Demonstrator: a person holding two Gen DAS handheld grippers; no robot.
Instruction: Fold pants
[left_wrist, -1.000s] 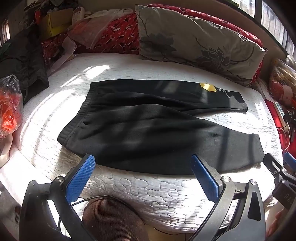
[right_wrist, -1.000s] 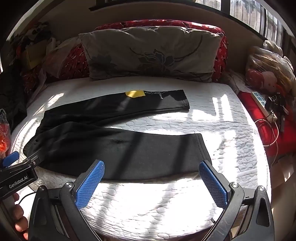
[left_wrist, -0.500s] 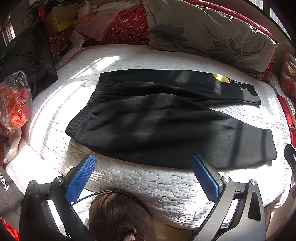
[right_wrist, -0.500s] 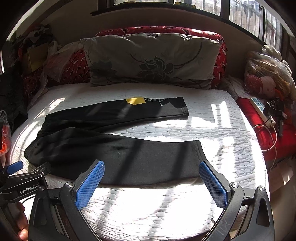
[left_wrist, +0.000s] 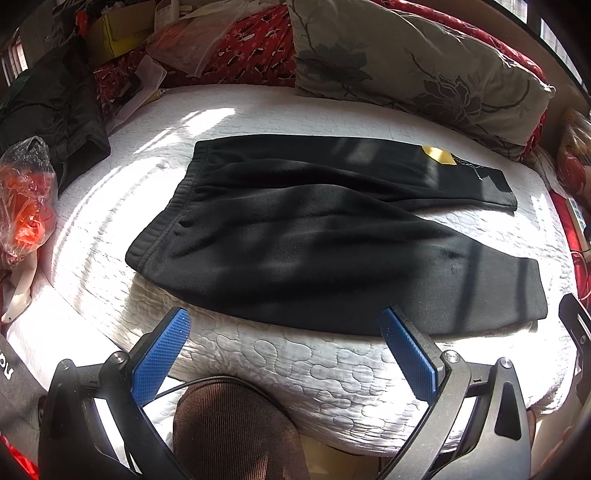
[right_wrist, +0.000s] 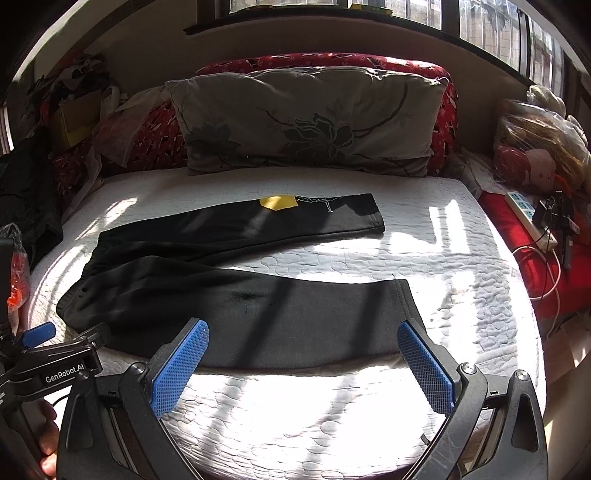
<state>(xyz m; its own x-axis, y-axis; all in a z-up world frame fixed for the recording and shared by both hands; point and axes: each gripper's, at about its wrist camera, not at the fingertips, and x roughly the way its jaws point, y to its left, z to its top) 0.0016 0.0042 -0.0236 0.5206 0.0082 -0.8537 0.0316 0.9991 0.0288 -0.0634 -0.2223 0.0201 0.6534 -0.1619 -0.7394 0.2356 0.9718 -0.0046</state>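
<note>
Two claws, both spread wide and holding nothing. Left claw (left_wrist: 282, 334) hovers over the near edge of the bed (left_wrist: 303, 373), just short of the black pants (left_wrist: 314, 236); right claw (right_wrist: 301, 345) hangs above the near leg's hem end. Pants lie flat on the white quilted bed, waistband (left_wrist: 166, 221) to the left, legs splayed rightward in a V, far leg carrying a yellow patch (right_wrist: 277, 202). Grey floral pillow (right_wrist: 306, 122) sits at the far side against a red cushion (right_wrist: 445, 114). Orange plastic bag (left_wrist: 26, 206) at the left edge. Power strip (right_wrist: 528, 218) at the right. Brown-clad knee (left_wrist: 236, 428) shows below the left claw.
</note>
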